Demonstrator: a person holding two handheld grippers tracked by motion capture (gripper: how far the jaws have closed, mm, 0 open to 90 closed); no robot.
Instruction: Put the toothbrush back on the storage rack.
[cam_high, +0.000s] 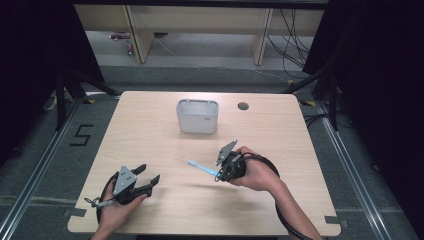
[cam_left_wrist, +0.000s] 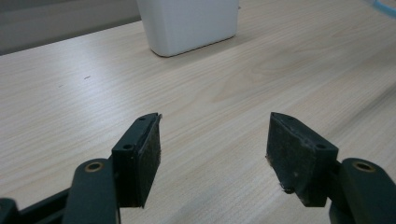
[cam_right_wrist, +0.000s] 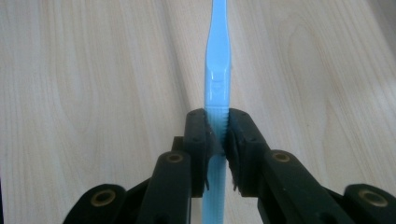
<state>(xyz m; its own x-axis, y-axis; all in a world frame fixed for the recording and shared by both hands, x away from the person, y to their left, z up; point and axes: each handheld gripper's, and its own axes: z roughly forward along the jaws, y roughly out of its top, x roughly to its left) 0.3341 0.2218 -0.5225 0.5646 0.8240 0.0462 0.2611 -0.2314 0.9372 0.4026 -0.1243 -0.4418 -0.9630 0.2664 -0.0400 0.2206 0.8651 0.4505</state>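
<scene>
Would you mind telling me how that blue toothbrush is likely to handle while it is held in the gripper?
The blue toothbrush sticks out straight from the shut right gripper, so it is probably stiff. It looks thin and plastic, likely light. Its smooth handle might slip or swivel, though the ribbed part between the pads should help.

The left hand (cam_high: 116, 207) comes in from the bottom edge, its forearm low over the surface (cam_high: 165, 200). It carries the left gripper (cam_high: 149, 176), which points forward and to the right, roughly level. That gripper's two black fingers (cam_left_wrist: 140, 156) stand wide apart with bare surface between them.

The right hand (cam_high: 257, 172) reaches in from the lower right, forearm angled up and to the left, cable looping round the wrist. The right gripper (cam_right_wrist: 218, 135) points left. Its fingers (cam_right_wrist: 198, 140) are clamped together on a blue stick (cam_right_wrist: 217, 56), pads pressing both sides.
</scene>
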